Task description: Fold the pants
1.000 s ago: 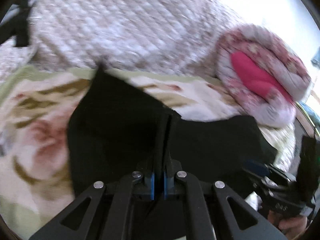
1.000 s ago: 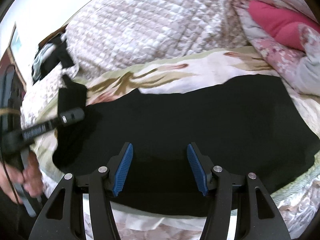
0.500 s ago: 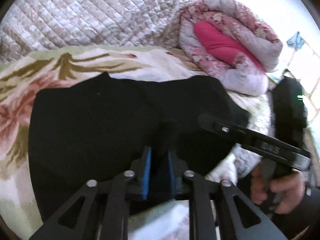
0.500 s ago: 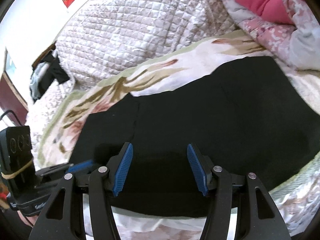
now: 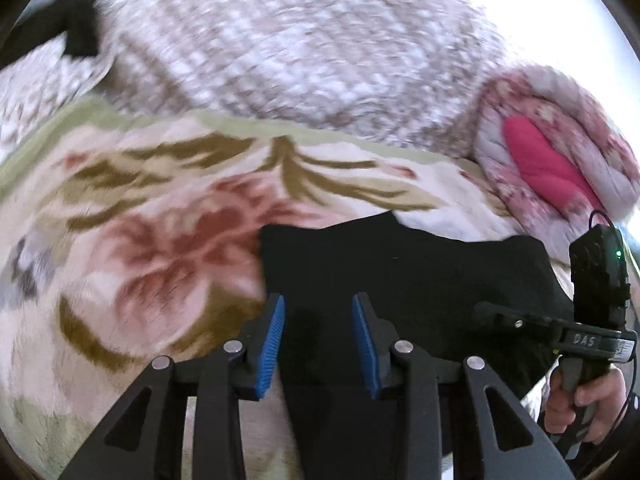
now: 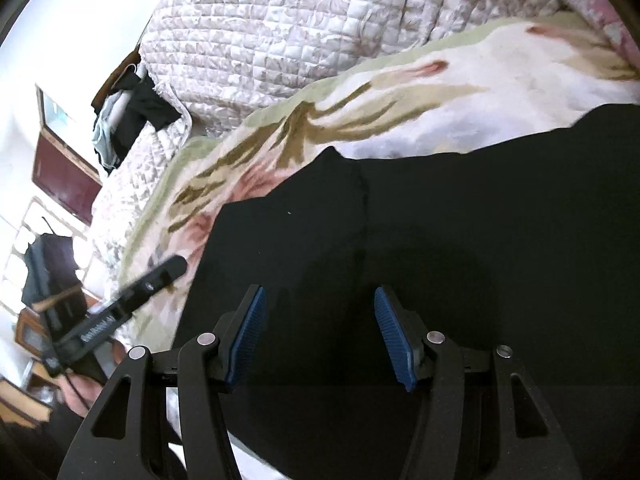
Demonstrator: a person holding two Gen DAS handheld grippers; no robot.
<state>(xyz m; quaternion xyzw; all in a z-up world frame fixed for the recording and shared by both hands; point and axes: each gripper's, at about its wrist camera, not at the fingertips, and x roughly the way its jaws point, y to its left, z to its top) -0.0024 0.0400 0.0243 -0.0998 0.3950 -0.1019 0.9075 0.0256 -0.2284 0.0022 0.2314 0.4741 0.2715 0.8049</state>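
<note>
The black pants (image 5: 420, 280) lie folded flat on the floral blanket (image 5: 160, 240). My left gripper (image 5: 318, 300) hovers over their left edge with its jaws opening; black cloth shows below the gap, but the blue pads (image 5: 274, 340) do not press on it. My right gripper (image 6: 320, 290) stands open low over the pants (image 6: 480, 220), nothing pinched between its pads (image 6: 394, 340). Each view catches the other tool: the right gripper (image 5: 516, 322), held by a hand (image 5: 580, 404), and the left gripper (image 6: 160, 280) over the blanket beside the pants' left edge.
A pale quilted cover (image 5: 300, 40) is heaped behind the blanket. A rolled pink floral quilt (image 5: 552, 152) lies at the right. Dark clothes (image 6: 132, 120) hang at the far left of the bed, with furniture (image 6: 64, 168) beyond.
The left gripper was shut on the black cloth; it has let go, opened, and now sits at the pants' left edge. The right gripper has shifted closer over the pants, still open.
</note>
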